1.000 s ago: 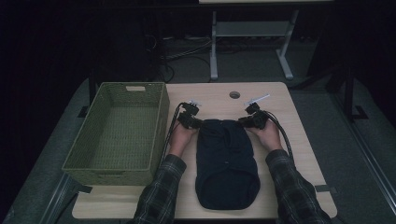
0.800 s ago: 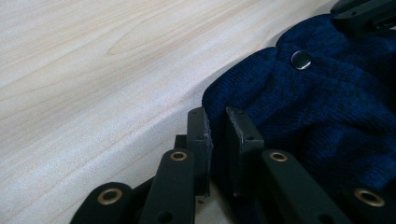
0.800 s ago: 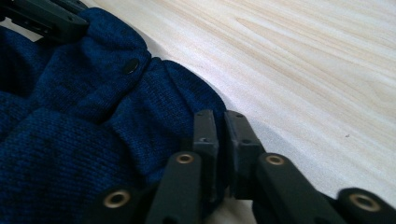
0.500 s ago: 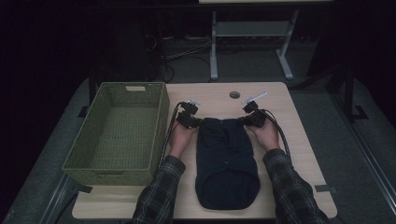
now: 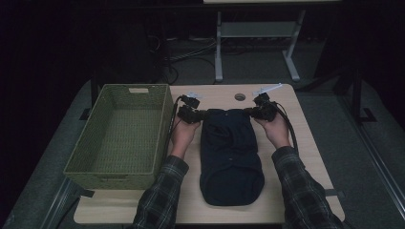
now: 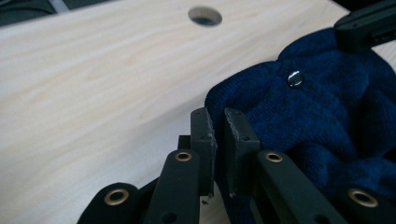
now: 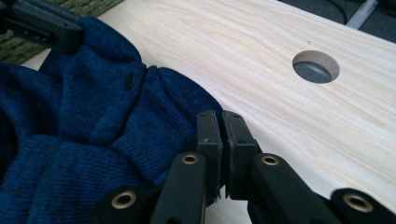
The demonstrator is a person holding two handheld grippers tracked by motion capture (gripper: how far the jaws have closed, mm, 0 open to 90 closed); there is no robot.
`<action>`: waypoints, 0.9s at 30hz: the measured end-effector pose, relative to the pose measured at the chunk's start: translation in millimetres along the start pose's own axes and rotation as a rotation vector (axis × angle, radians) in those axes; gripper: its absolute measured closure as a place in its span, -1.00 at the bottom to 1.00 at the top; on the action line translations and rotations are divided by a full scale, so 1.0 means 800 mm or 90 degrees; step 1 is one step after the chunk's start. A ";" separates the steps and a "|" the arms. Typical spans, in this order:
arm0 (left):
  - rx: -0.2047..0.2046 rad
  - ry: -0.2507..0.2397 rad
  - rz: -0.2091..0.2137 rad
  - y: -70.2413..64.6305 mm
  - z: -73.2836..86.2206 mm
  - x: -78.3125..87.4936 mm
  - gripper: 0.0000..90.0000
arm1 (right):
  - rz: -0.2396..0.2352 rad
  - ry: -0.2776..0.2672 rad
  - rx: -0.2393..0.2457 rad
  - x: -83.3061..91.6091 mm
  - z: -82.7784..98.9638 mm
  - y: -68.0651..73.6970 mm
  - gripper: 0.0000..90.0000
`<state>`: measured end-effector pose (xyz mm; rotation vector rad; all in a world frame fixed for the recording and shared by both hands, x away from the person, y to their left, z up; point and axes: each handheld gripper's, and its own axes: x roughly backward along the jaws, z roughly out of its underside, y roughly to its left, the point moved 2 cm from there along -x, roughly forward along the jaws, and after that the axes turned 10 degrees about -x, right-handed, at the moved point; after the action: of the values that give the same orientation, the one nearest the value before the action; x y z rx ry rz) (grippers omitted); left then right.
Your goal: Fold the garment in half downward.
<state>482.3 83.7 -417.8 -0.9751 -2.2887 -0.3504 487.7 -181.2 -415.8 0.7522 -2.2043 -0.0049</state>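
My left claw (image 5: pixel 199 114) and right claw (image 5: pixel 251 112) each pinch the navy sweater (image 5: pixel 230 152), top corners at 12 o'clock, jaws just closed; basket (image 5: pixel 119 136) at 9.

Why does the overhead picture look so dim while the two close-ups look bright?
High view: dim light, so the sweater reads near black and the floor sinks into shadow. Left gripper view: bright table, sharp knit, a glint on the button. Right gripper view: evenly lit, nearest jaws slightly soft.

Green woven basket (image 5: pixel 119 136) sits on left of light wood table (image 5: pixel 310 157). 1 round hole (image 5: pixel 239 97) near table's far edge.
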 end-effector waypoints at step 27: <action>-0.065 -0.069 -0.016 -0.031 -0.025 0.046 0.83 | 0.002 -0.076 0.041 0.054 0.003 0.020 0.92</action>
<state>453.5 78.4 -379.2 -1.0400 -2.4020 -0.4381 455.6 -190.8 -383.5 0.8033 -2.3288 0.0226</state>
